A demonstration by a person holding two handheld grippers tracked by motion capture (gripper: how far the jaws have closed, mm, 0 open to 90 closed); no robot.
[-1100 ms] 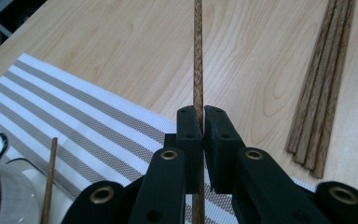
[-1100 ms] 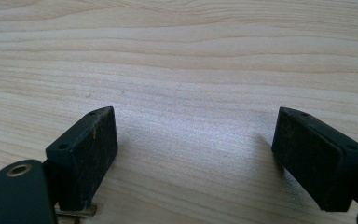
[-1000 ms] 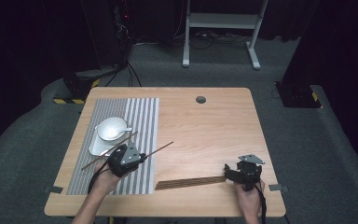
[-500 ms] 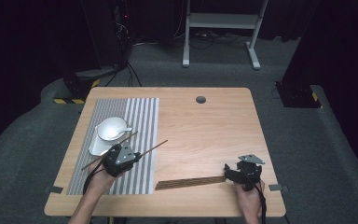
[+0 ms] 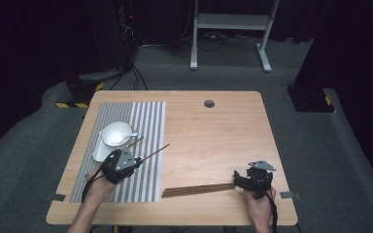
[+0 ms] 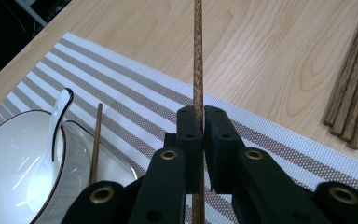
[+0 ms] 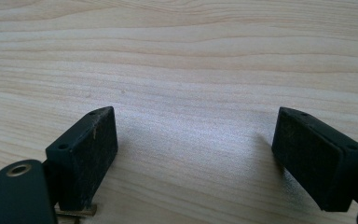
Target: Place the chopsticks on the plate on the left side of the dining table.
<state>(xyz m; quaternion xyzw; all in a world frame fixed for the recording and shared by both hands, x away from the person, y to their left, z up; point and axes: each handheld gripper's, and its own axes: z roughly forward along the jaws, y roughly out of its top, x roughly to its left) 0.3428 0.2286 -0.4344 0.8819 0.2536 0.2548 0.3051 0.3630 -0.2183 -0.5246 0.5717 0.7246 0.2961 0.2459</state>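
My left gripper (image 5: 135, 162) hovers over the striped placemat (image 5: 148, 116), shut on a dark wooden chopstick (image 5: 156, 149) that points toward the table's middle. In the left gripper view the gripper (image 6: 203, 116) pinches that chopstick (image 6: 197, 56) between its pads. A second chopstick (image 6: 96, 140) lies beside the white bowl (image 5: 115, 133), which holds a white spoon (image 6: 60, 112). A bundle of several chopsticks (image 5: 199, 189) lies near the front edge. My right gripper (image 5: 240, 180) rests at the bundle's right end, and in its own view the gripper (image 7: 196, 144) is open over bare wood.
The bowl sits on a white dish (image 5: 98, 151) on the placemat's left half. The wooden table (image 5: 223, 131) has a round cable hole (image 5: 209, 103) at the back. Beyond it, a dark floor holds a metal stand (image 5: 230, 22) and cables.
My left gripper has carried its chopstick a little to the left, toward the bowl. The right gripper and the bundle have stayed put.
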